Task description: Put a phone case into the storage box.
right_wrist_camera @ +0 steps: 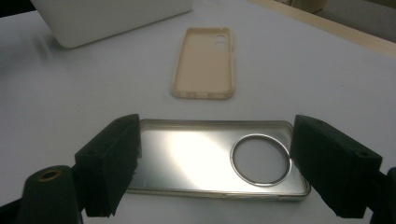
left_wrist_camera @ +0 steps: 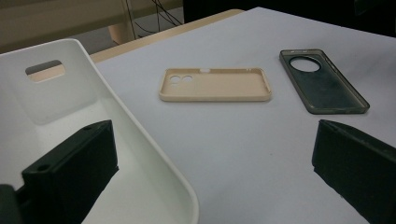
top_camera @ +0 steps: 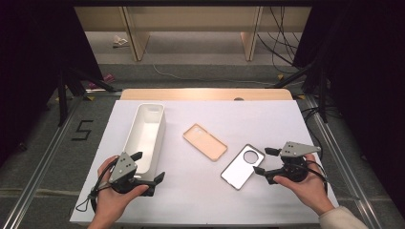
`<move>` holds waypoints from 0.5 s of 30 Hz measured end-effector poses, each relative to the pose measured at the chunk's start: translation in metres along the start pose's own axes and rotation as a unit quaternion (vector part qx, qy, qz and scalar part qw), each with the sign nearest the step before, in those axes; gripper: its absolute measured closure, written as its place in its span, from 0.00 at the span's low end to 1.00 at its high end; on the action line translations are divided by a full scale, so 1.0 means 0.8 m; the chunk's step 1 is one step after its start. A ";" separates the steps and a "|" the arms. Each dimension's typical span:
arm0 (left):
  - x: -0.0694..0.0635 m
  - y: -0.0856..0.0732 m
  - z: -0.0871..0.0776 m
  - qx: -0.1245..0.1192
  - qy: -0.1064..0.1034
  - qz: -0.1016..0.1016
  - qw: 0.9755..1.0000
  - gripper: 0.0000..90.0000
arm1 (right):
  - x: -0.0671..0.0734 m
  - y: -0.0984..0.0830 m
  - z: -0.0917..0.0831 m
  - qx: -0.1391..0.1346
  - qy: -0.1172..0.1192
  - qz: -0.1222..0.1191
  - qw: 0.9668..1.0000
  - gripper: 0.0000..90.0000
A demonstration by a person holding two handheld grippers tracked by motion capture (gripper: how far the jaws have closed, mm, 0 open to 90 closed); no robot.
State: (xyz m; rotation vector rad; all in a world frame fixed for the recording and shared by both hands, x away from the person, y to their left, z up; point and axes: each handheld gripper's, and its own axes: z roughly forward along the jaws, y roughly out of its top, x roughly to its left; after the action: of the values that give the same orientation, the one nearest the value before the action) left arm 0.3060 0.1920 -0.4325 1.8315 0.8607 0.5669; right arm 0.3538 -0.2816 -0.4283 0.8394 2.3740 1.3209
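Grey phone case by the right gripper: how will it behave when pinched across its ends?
The grey phone case is a thin empty shell, so probably light and likely to flex or bow. Its glossy, reflective surface may slip. Lying flat with low walls, it gives the open right gripper little edge to catch.

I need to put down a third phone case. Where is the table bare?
Bare: the far right corner of the table beyond the grey case, and the near middle between the grippers. Crowded: the centre, where the beige case lies beside the white bin.

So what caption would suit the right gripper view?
Open hand-held gripper straddling a clear phone case, beige case beyond.
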 end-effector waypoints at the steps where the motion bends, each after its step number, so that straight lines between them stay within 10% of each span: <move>1: 0.000 0.000 0.000 0.000 0.000 0.000 1.000 0.00 | -0.001 0.000 0.001 0.000 0.001 0.001 1.000 0.20; 7: -0.001 0.000 0.002 0.002 0.000 0.000 1.000 0.00 | 0.000 -0.001 0.002 0.001 0.003 0.004 1.000 0.24; 15: -0.001 0.000 0.002 0.002 0.000 0.002 1.000 0.00 | 0.021 0.012 0.021 0.029 0.031 -0.018 0.999 0.61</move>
State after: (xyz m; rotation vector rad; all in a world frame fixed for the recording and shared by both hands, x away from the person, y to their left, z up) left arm 0.3068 0.1907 -0.4334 1.8375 0.8597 0.5685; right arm 0.3526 -0.2563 -0.4287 0.7783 2.4749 1.2872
